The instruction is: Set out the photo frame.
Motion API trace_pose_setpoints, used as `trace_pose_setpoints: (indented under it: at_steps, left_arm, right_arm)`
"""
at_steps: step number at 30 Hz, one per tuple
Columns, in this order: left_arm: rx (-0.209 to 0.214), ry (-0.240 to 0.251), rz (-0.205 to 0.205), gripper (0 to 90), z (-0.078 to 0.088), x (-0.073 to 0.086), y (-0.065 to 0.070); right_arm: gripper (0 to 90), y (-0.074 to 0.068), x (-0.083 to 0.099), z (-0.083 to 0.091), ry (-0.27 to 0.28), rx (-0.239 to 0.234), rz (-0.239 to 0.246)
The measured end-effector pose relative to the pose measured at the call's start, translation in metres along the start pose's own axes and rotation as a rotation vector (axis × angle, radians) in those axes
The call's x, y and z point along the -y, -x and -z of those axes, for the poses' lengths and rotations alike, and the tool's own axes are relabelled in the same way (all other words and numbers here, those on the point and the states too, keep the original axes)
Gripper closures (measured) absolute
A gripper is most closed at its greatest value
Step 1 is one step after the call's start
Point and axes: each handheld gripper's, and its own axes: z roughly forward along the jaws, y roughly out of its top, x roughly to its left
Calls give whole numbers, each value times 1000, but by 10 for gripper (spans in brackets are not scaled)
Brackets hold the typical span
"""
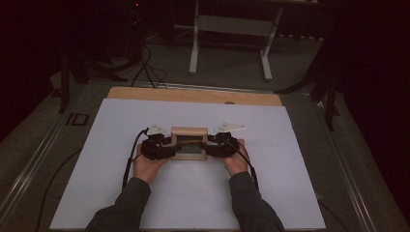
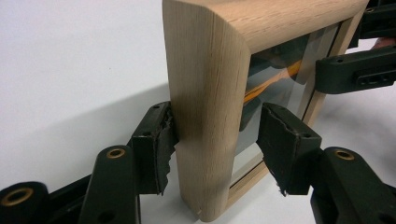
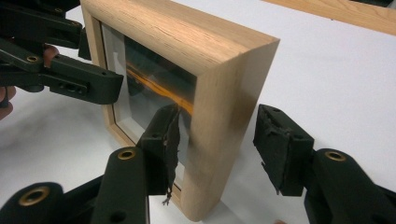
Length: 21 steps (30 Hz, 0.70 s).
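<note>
A small light-wood picture frame (image 1: 188, 131) with a glass front stands upright on the white sheet, between my two grippers. The left gripper (image 1: 170, 150) straddles the frame's left upright (image 2: 205, 116). One pad (image 2: 156, 144) rests against the wood, while the other pad (image 2: 280, 140) stands off from the glass. The right gripper (image 1: 209, 148) straddles the opposite upright (image 3: 224, 107). Its pad (image 3: 166, 140) on the glass side sits close, and the outer pad (image 3: 280, 144) is clearly apart. Both grippers are open. The right gripper (image 2: 355, 74) and the left gripper (image 3: 79, 79) each appear in the other's view.
The white sheet (image 1: 145, 193) covers a wooden tabletop whose bare edge (image 1: 193, 95) runs along the far side. Beyond it on the floor stand a white table's legs (image 1: 194, 48) and cables (image 1: 145, 67). Dark stands flank both sides.
</note>
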Motion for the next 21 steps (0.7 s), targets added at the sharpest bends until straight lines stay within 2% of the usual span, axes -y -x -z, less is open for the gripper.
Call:
trace_pose_setpoints:
  at_steps: [11, 17, 21]
  left_arm:
    - [10, -8, 46, 468, 1, 8, 0]
    - [6, -17, 42, 456, 3, 8, -1]
    - [-12, -9, 48, 438, 9, 8, -3]
  right_arm:
    - [488, 5, 1, 6, -1, 4, -6]
    - [484, 5, 2, 5, -5, 6, -7]
    - [469, 6, 4, 9, -11, 8, -1]
